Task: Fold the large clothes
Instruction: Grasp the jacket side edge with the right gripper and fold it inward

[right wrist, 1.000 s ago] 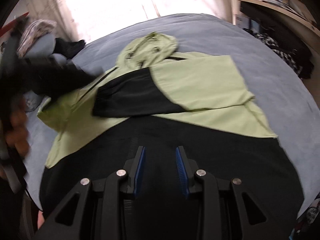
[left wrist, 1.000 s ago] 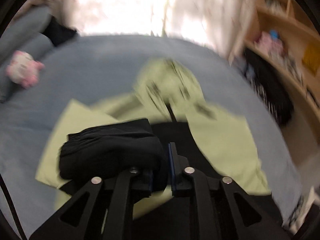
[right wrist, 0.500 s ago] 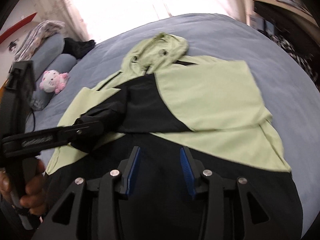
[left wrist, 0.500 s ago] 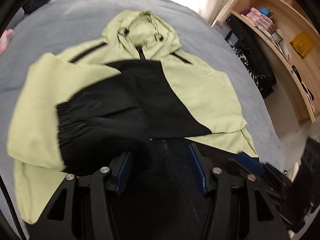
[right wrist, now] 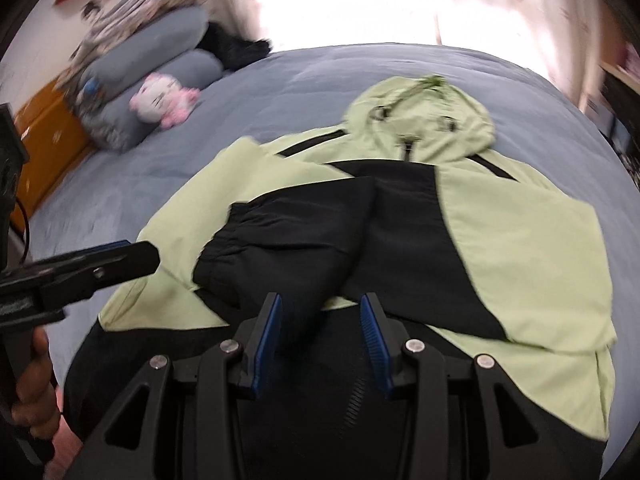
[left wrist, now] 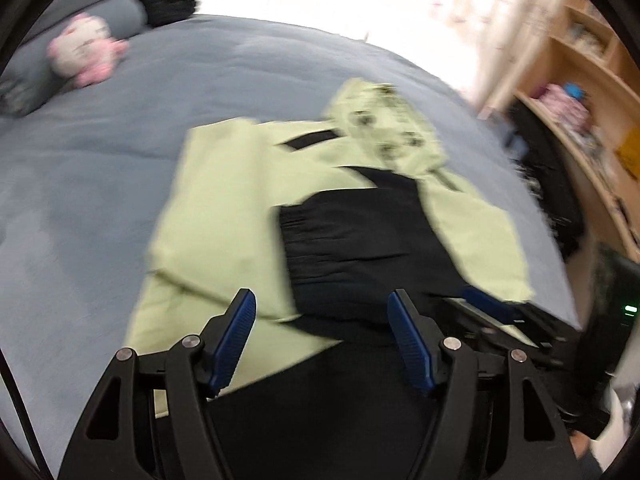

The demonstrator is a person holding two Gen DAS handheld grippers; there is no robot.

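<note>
Since a second ago the black left sleeve has left the left gripper and lies folded across the chest of the green-and-black jacket, its gathered cuff toward the jacket's left edge. The jacket lies flat on the grey-blue bed, its long axis running away from both cameras, hood at the far end and black hem nearest. The left gripper tilts down over the hem; its blue fingers have just been opening and stand wide apart with nothing between them. The right gripper also angles down, fingers apart, clamping nothing. A pink plush toy rests by the pillows.
</note>
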